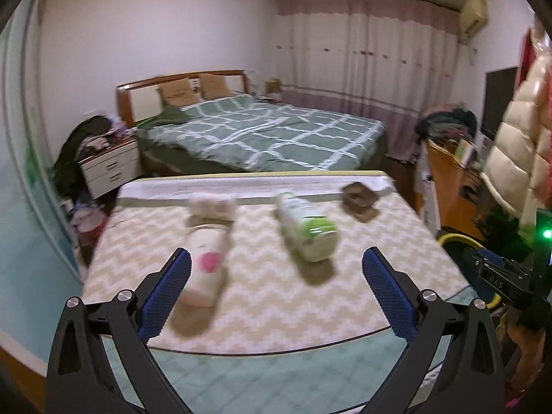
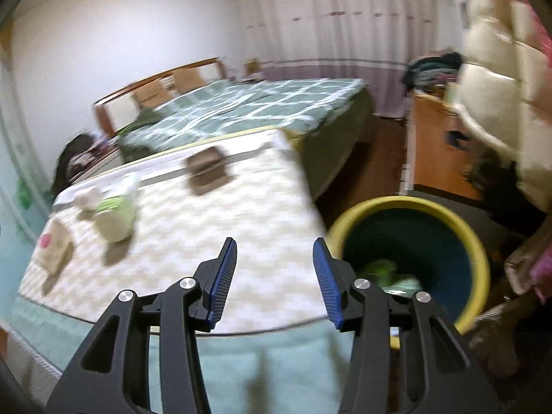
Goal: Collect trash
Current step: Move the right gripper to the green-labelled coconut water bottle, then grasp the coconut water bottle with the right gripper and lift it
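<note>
On the zigzag-patterned mattress (image 1: 269, 296) lie a beige pack with a pink spot (image 1: 207, 265), a white and green bottle (image 1: 307, 227) on its side, a crumpled pale wrapper (image 1: 212, 207) and a brown packet (image 1: 358, 196). My left gripper (image 1: 276, 269) is open and empty, above the near part of the mattress. My right gripper (image 2: 274, 255) is open and empty near the mattress's right edge, beside a yellow-rimmed bin (image 2: 410, 252) that holds green and white trash (image 2: 386, 269). The bottle (image 2: 115, 217), the brown packet (image 2: 208, 169) and the beige pack (image 2: 55, 245) also show in the right wrist view.
A bed with a green checked cover (image 1: 262, 131) stands behind the mattress. A white nightstand (image 1: 110, 165) is at the left. A wooden cabinet (image 1: 448, 179) and a hanging cream puffer coat (image 1: 517, 131) are at the right. Curtains (image 1: 365, 51) cover the far wall.
</note>
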Demonstrator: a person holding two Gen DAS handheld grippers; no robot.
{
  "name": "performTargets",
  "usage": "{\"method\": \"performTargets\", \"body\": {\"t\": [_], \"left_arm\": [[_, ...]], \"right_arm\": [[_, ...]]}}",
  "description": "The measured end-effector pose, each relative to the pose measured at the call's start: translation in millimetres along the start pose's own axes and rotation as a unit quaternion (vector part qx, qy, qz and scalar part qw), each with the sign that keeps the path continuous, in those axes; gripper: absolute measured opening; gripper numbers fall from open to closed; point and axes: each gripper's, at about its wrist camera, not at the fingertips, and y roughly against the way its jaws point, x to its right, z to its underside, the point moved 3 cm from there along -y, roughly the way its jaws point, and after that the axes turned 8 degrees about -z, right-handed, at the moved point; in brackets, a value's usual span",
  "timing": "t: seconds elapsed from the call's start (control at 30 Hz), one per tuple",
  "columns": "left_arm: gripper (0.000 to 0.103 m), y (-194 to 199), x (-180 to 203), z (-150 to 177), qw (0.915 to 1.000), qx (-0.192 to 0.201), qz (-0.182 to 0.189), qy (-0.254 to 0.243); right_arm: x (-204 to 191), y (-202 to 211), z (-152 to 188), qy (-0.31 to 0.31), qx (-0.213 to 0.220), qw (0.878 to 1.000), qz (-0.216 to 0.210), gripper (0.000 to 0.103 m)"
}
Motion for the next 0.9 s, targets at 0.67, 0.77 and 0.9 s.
{"method": "performTargets", "body": {"t": [0.67,0.77,0.9], "left_arm": [[0.098,-10.6,-77.9,23.3,0.9981,-0.014,-0.021,0.056],[0.098,-12.3,-79.0,25.3,0.998,-0.016,-0.018,0.058],[0.098,-15.9,-77.5,27.7,0.9981,-0.022,-0.017,0.056]], "right_arm": [[-180.5,-122.7,-29.7,0.107,-0.091,0.984,-0.109,0.06],[-180.6,-137.1,-27.3,0.104,-0.105,0.984,-0.102,0.06],[-179.1,-148.5,-23.9,0.094,-0.115,0.984,-0.101,0.06]]}}
